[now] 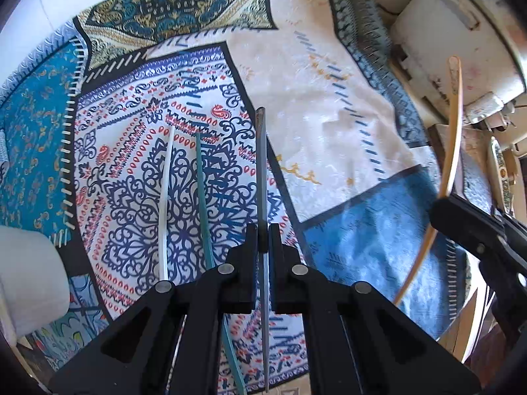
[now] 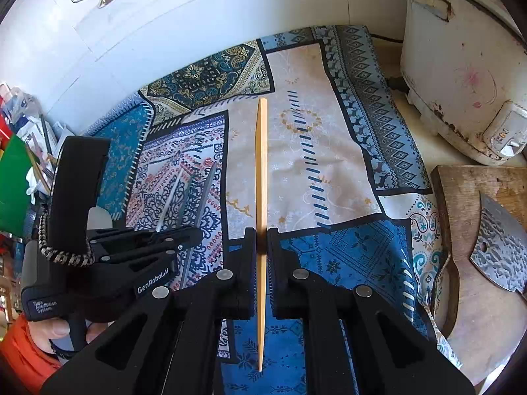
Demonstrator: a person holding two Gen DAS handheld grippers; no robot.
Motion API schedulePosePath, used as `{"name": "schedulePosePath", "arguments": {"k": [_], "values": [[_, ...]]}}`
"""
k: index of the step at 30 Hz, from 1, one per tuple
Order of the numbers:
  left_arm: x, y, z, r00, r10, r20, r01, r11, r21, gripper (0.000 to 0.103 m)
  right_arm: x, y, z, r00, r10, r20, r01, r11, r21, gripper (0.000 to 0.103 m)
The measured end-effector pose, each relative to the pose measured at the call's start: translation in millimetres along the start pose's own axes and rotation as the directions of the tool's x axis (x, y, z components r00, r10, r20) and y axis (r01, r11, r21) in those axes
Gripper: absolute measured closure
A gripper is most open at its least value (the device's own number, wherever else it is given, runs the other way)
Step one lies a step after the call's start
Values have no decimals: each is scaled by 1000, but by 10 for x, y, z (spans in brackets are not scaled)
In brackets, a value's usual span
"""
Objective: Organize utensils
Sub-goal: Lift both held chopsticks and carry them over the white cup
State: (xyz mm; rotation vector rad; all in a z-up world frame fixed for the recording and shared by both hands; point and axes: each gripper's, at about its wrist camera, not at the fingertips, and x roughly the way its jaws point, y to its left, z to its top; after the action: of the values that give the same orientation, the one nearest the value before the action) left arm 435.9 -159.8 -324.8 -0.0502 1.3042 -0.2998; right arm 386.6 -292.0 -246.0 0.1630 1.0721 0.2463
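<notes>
Left tongs (image 1: 263,240) clamped on grey chopstick (image 1: 262,171), above patterned cloth (image 1: 329,105). Right tongs (image 2: 262,247) clamped on wooden chopstick (image 2: 261,164). Advisable: lower each parallel beside white chopstick (image 1: 164,204) and green chopstick (image 1: 204,204), ends aligned, before releasing.

On the side of your left tongs (image 2: 194,237), as the right wrist view shows them, you can read "GenRobot.AI" in white letters along the black body, near the pivot pins. Lower on the same device, on the black grip by your hand (image 2: 56,330), there is a small white three-line label; it is too small and tilted for you to read with certainty. In the left wrist view you will find no legible text, number or brand.
</notes>
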Motion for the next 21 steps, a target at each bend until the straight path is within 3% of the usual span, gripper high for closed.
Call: {"name": "schedulePosePath", "arguments": {"k": [11,21], "values": [[-751,-10,-283,988,-58,140,56,998,21,99,-313,230,-19,997,2,81,0,1000,-24,97],[-1386,56,-383,952,-64,298,64,998,10,99,-652,554,18,987,18,160,-5,997,-81,97]]}}
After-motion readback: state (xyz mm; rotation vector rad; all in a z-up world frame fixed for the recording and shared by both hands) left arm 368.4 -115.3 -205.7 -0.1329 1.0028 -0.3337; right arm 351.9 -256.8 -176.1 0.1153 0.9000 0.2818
